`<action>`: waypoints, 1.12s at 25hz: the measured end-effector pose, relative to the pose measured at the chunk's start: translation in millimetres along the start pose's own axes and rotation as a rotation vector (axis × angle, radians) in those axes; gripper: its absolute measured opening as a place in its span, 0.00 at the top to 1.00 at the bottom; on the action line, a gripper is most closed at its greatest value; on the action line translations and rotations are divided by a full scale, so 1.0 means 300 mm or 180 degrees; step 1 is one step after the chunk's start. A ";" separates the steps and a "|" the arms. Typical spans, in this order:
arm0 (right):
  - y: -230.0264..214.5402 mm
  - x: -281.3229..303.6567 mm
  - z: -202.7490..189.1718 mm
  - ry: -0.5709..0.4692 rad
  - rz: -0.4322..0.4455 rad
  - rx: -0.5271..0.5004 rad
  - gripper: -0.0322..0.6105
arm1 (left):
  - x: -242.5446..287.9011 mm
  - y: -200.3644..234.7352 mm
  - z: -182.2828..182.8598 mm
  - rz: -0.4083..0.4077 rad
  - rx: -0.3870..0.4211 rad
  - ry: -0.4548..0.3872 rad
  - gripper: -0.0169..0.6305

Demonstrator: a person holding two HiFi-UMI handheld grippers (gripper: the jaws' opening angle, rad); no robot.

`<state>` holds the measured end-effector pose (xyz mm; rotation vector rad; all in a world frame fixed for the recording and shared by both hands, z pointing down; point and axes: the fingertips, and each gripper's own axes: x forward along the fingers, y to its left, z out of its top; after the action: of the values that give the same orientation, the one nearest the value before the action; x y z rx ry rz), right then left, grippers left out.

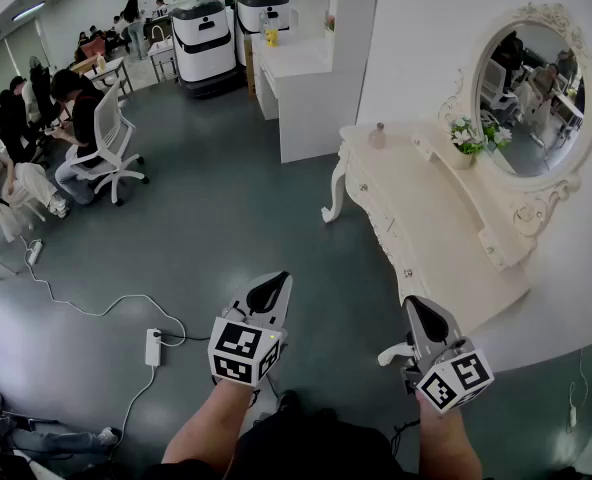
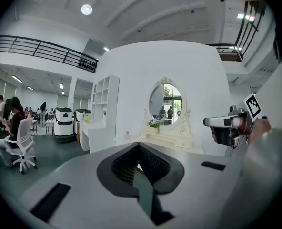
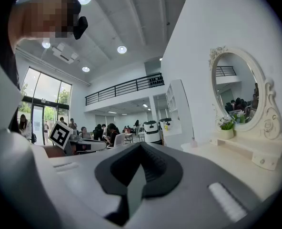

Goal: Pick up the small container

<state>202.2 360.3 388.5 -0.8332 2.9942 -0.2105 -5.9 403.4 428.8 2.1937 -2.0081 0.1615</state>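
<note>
The small container (image 1: 378, 135) is a little pale bottle standing at the far end of the white dressing table (image 1: 438, 230); it also shows as a small bottle (image 2: 127, 135) in the left gripper view and a small bottle (image 3: 194, 142) in the right gripper view. My left gripper (image 1: 273, 290) hangs over the grey floor, well short of the table, jaws shut with nothing between them. My right gripper (image 1: 423, 315) sits beside the table's near end, also shut and empty. Both are far from the bottle.
An oval mirror (image 1: 532, 98) and a potted plant (image 1: 465, 140) stand on the table's raised back shelf. A power strip (image 1: 153, 347) with cables lies on the floor to the left. An office chair (image 1: 111, 148), seated people, two service robots (image 1: 204, 43) and a white counter (image 1: 301, 78) stand farther off.
</note>
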 end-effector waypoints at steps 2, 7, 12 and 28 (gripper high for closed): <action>0.018 -0.036 -0.004 0.0014 0.0068 -0.0051 0.94 | -0.015 -0.039 0.000 -0.0002 0.0003 0.0001 0.97; 0.028 -0.130 -0.034 0.0055 0.0143 -0.0016 0.94 | -0.037 -0.142 0.003 -0.0027 0.0052 0.0018 0.97; 0.011 -0.203 -0.026 0.0004 0.0160 0.0033 0.94 | -0.053 -0.224 0.016 -0.0052 0.0112 -0.0022 0.97; -0.090 -0.224 -0.016 -0.0062 0.0127 0.0179 0.94 | -0.014 -0.238 0.035 0.0042 0.0157 -0.0064 0.97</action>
<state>273.2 372.5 396.3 -0.7650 2.9687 -0.2825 64.4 411.3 414.3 2.2204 -2.0509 0.1934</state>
